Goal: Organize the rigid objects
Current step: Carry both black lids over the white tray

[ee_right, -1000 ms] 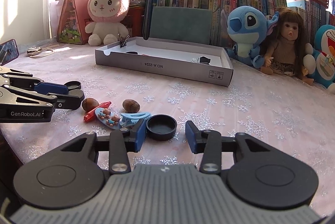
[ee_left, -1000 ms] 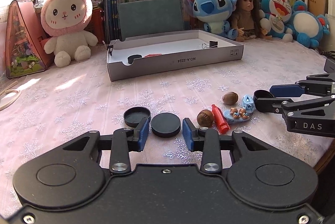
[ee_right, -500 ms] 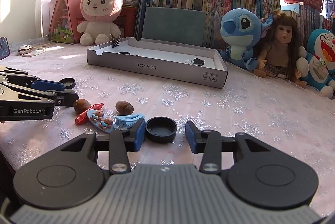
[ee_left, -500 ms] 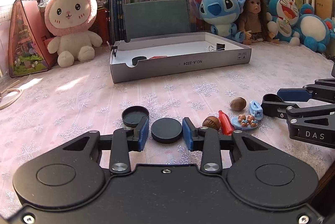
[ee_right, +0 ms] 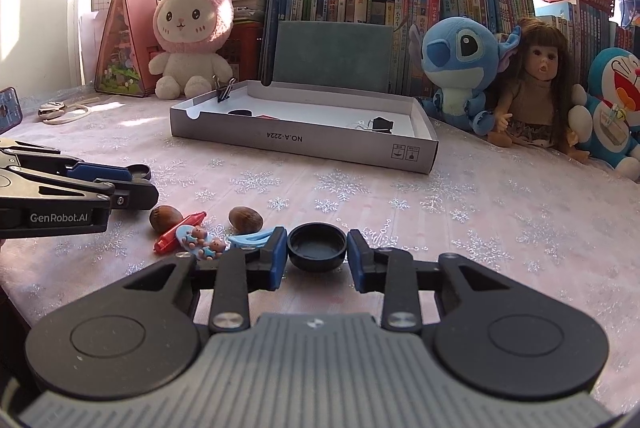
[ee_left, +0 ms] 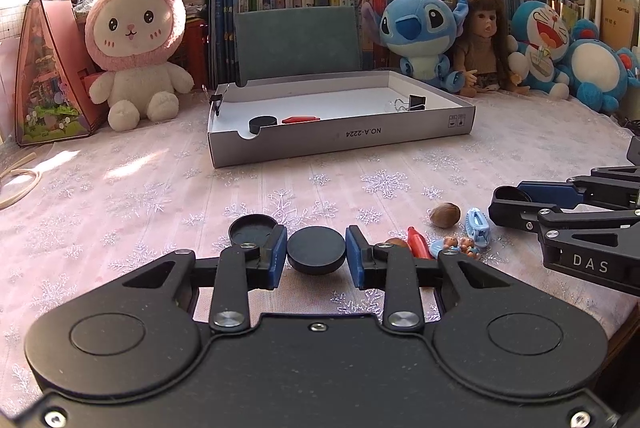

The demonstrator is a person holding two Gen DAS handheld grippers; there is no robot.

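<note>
Seemingly both fingers pairs close on black caps: left gripper (ee_left: 316, 254) hides one nut (ee_left: 396, 243); contact unclear.

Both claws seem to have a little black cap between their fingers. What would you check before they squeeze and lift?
1. Flat black cap centred in the left gripper: ok.
2. Upturned black cap centred in the right gripper: ok.
3. Pads touching the caps: cannot tell; the jaws look slightly apart.
4. Blue hair clip clear of the right gripper's left finger: not ok, it lies right against it.
5. Grey box has bare floor for more: ok.
</note>
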